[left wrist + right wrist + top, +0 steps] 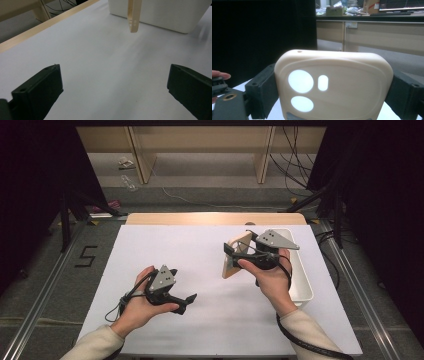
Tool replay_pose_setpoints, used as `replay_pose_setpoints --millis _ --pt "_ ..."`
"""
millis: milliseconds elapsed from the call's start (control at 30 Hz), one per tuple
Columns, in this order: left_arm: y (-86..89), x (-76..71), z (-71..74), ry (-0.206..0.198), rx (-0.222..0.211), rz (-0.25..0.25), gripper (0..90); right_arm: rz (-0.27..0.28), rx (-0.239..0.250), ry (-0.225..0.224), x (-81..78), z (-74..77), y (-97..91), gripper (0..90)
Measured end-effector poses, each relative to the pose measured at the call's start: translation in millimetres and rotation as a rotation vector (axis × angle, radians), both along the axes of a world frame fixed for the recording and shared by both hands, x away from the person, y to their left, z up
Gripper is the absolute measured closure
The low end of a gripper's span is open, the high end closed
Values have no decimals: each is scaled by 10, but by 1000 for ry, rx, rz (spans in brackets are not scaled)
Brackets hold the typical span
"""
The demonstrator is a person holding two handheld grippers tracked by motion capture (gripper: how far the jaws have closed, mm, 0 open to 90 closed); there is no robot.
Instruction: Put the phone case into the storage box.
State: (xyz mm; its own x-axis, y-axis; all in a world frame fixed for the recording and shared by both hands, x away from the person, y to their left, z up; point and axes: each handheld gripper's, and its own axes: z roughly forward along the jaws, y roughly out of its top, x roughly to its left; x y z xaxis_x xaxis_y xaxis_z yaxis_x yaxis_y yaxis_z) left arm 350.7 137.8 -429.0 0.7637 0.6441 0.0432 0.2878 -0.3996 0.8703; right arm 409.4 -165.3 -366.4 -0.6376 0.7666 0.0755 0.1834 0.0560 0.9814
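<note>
The white sheet-covered table (200, 270) lies bare across its left and middle, with a pale wooden strip (215, 218) along its far edge; a white rectangular plastic bin (300, 285) sits by the right edge; the left gripper (187, 301) rests low at the near left, its matte black jaws spread wide over bare sheet and holding nothing; the right gripper (231, 254), lifted just left of the bin, is clamped on a smooth beige rounded plastic panel (332, 85) pierced by two round holes and a short slot, held upright on edge above the sheet.
</note>
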Motion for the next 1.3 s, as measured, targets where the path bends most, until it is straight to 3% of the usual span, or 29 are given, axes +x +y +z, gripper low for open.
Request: replay_pose_setpoints --millis 633,1300 --pt "323 -92 -43 2 22 47 0 -29 8 -9 17 62 -91 118" --pt "377 -97 -74 6 30 62 3 -100 35 -33 43 195 -322 118"
